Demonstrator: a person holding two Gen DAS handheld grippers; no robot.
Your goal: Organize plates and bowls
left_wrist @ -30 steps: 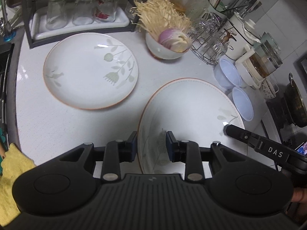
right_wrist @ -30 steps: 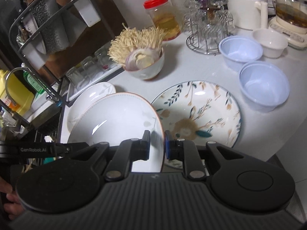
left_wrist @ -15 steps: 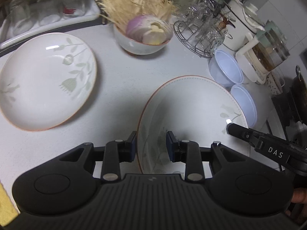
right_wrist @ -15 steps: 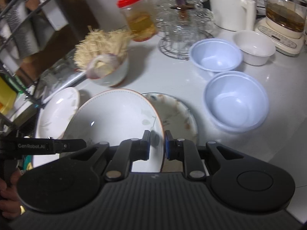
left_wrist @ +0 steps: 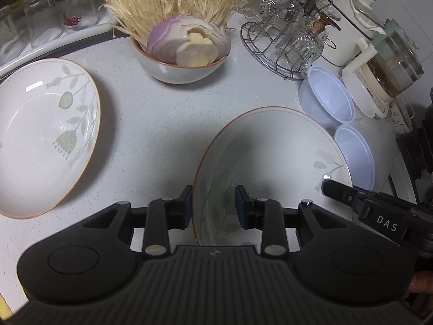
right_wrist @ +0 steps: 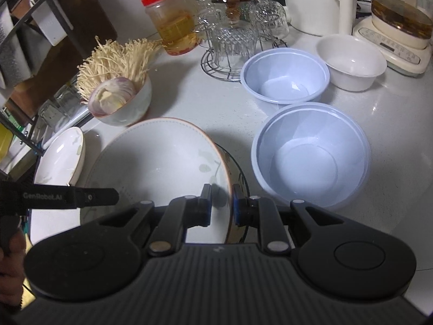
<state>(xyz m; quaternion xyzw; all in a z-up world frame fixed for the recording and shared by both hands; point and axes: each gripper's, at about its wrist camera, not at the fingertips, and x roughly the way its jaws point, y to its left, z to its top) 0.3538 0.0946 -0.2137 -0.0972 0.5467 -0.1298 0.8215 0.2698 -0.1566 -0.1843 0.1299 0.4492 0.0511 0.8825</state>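
Stretching across the back of both views, the pale speckled stone countertop [right_wrist: 205, 103] carries everything, and against it the shift of the last second is plain: the patterned plate with dark leaf sprigs [right_wrist: 239, 174], lying open to view a second ago, is now almost wholly covered by the large white shallow plate with an orange rim and faint green leaf print [left_wrist: 268, 151], which has travelled over it. That plate is carried from both sides. The right gripper [right_wrist: 221, 205] is pinched tight on its right rim, and the left gripper [left_wrist: 213, 205] straddles the opposite rim with its jaws set a little wider; whether both left pads press the rim I cannot tell. The plate appears to sit just above, or barely on, the patterned one, so I judge the stacking step nearly done, with lowering and release left. A matching white leaf-print plate [left_wrist: 46, 140] waits well apart to the left, probably next for the pile. Two pale blue plastic bowls [right_wrist: 311, 154] stand just beside the stack, with a smaller white bowl [right_wrist: 351, 62] behind them, all unnested.
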